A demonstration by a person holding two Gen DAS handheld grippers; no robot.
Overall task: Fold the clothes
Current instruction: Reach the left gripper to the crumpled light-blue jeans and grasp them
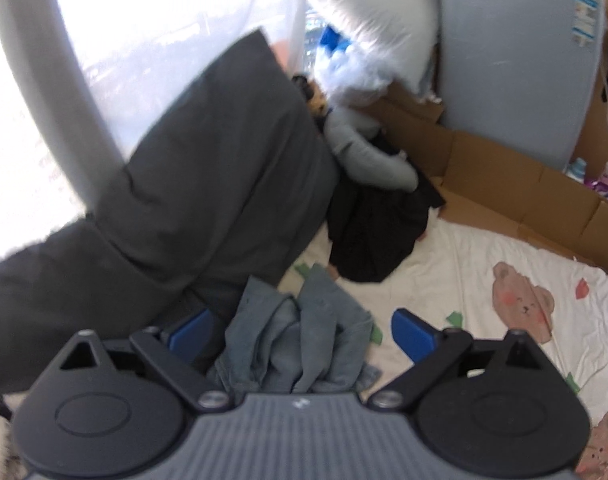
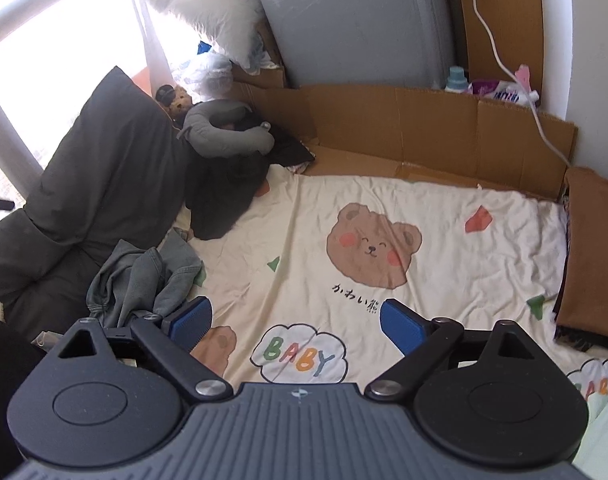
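Denim jeans (image 1: 300, 340) crumpled on sheet (image 2: 304, 240), between our left gripper (image 1: 300, 332) pads, untouched, jaws wide | right gripper (image 2: 296, 320) wide, empty; jeans (image 2: 144, 276) at its 10 o'clock | left nearer | heap's long axis unclear | no containers we can confirm; cardboard (image 2: 404, 132) at 12.

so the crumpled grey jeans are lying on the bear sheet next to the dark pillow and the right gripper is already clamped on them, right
Not quite. The right gripper is not clamped on the jeans: in the right wrist view its jaws stand wide open over bare sheet, with the jeans off to the side. The rest holds: the crumpled grey jeans lie on the bear sheet next to the dark pillow.
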